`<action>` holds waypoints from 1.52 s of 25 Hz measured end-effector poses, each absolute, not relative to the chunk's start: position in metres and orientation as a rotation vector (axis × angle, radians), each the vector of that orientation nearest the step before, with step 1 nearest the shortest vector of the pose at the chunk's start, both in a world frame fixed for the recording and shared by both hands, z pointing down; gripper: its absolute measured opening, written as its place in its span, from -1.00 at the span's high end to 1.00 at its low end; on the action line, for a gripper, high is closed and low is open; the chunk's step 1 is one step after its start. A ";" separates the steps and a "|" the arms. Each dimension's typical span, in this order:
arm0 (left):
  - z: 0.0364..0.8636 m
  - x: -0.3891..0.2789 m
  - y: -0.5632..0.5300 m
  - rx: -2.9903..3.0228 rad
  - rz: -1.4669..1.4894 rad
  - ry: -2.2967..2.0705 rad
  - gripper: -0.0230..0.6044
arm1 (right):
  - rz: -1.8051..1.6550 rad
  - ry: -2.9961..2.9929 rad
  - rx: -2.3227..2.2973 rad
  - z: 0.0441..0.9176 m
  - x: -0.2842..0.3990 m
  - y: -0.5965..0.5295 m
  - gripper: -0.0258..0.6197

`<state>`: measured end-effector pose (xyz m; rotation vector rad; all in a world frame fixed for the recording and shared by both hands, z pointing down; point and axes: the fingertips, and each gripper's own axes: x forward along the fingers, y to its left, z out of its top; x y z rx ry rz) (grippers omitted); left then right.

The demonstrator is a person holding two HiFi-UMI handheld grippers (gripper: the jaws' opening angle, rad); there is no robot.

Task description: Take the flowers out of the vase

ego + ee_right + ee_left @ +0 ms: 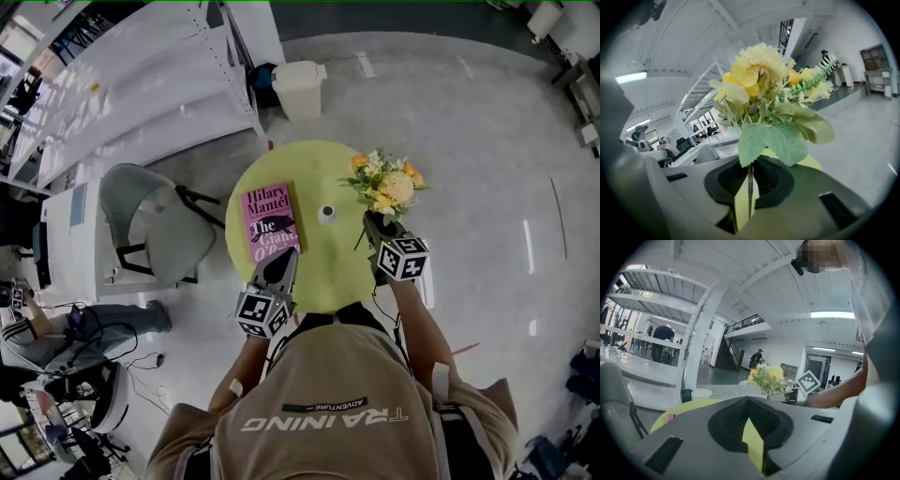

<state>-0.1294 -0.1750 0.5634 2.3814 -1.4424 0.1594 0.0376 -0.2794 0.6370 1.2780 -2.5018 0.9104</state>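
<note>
Most seemed done: our right gripper pinched the flowers clear of the vase, left gripper closed, empty; setting them down remained.

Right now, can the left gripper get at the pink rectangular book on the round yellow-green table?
Probably yes: the left gripper points at the pink rectangular book just ahead, and nothing stands between them.

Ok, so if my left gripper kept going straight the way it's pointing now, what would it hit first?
Most likely the yellow table, on the bare strip between the book and the little white vase, since the left gripper tilts slightly down. Depth is hard to judge.
</note>
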 end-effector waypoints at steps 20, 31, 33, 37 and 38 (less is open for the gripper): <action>0.590 -0.145 -0.209 2.323 0.250 -1.426 0.92 | 1.549 -2.025 1.274 0.795 0.037 -0.273 0.81; 0.611 -0.132 -0.212 2.297 0.262 -1.372 0.92 | 1.531 -1.958 1.257 0.820 0.032 -0.274 0.72; 0.611 -0.128 -0.210 2.307 0.258 -1.360 0.92 | 1.482 -1.954 1.263 0.821 0.031 -0.272 0.68; 0.612 -0.124 -0.205 2.323 0.254 -1.348 0.92 | 1.424 -1.983 1.262 0.819 0.027 -0.269 0.51; 0.611 -0.124 -0.204 2.324 0.251 -1.349 0.92 | 1.412 -1.995 1.264 0.816 0.027 -0.269 0.45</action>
